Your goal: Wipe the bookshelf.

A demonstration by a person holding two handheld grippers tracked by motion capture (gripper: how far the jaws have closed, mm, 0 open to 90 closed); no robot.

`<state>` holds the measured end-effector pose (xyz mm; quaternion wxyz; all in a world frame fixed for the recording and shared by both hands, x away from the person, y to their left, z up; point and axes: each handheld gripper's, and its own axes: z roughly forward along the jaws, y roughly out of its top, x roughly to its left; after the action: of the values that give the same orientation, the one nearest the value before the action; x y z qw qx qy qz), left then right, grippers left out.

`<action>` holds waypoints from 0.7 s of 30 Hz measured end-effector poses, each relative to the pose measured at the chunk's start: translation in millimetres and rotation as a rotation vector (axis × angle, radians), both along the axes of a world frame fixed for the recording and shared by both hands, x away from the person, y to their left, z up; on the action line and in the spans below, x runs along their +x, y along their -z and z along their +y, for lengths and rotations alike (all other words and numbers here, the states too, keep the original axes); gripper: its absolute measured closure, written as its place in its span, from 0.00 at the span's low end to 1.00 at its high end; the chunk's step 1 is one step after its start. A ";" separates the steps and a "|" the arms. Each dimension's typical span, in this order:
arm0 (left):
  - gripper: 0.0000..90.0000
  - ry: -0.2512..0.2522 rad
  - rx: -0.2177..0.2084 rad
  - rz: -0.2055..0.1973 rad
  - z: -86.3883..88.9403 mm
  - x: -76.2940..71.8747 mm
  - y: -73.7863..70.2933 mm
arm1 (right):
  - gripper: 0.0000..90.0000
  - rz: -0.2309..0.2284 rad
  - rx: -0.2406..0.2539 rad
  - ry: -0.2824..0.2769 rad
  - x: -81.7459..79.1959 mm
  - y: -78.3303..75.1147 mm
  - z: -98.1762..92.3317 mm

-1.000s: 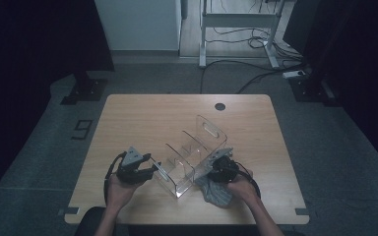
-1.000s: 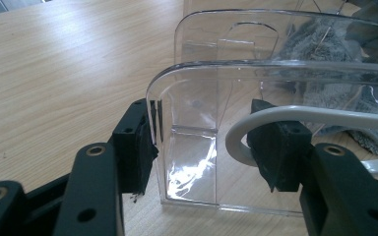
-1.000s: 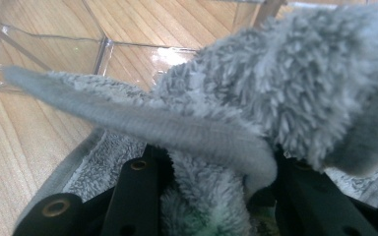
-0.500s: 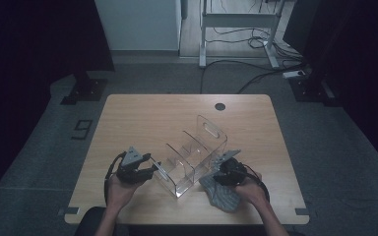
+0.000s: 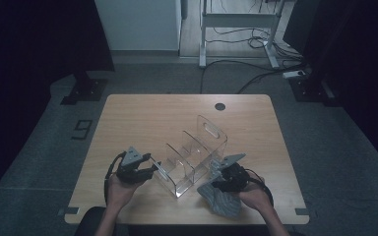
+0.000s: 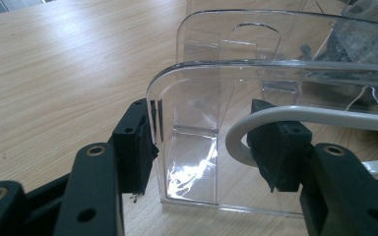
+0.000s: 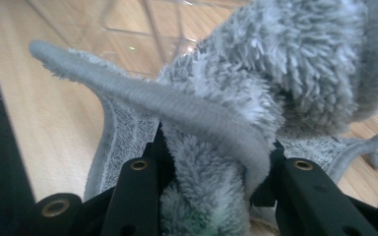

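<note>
A clear acrylic organizer [image 5: 192, 157] with several dividers stands slantwise on the wooden table [image 5: 142, 118]. My left gripper [image 5: 153, 168] is at its near left corner. In the left gripper view the left pad touches the side edge of the clear end wall [image 6: 275, 83], while the right pad [image 6: 275, 147] stands farther along that wall. Whether the left gripper [image 6: 202, 147] squeezes it I cannot tell. My right gripper [image 5: 215, 186] is shut on a fluffy grey cloth [image 5: 221, 201] just right of the organizer. The cloth [image 7: 275, 73] bulges between the jaws of the right gripper [image 7: 216, 162].
A white cable [image 6: 325, 115] loops in front of the left gripper's right jaw. A round dark grommet [image 5: 220, 106] sits near the table's far edge. Cables and a metal stand are on the floor behind. Bare tabletop spreads beyond the organizer.
My right gripper has shifted a little to the right and upward with the grey cloth in it. The left gripper and the organizer have stayed where they were.
</note>
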<state>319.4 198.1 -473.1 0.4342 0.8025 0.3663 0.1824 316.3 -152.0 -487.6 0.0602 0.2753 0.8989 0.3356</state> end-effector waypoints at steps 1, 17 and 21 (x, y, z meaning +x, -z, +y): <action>0.50 0.000 0.000 0.000 -0.1 0.0 0.0 | 0.70 -0.005 0.002 -0.006 -1.2 -0.5 2.6; 0.50 0.003 0.006 0.002 -4.7 -1.5 -0.9 | 0.69 -0.033 0.005 -0.091 -10.6 0.3 44.1; 0.50 0.004 0.010 0.002 -8.0 -2.4 -1.4 | 0.70 -0.052 0.001 -0.098 -11.3 0.4 52.9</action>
<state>317.0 190.2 -471.7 0.4302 0.8056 0.3642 0.1826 305.0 -99.0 -488.0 0.0668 0.2224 0.9093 0.3455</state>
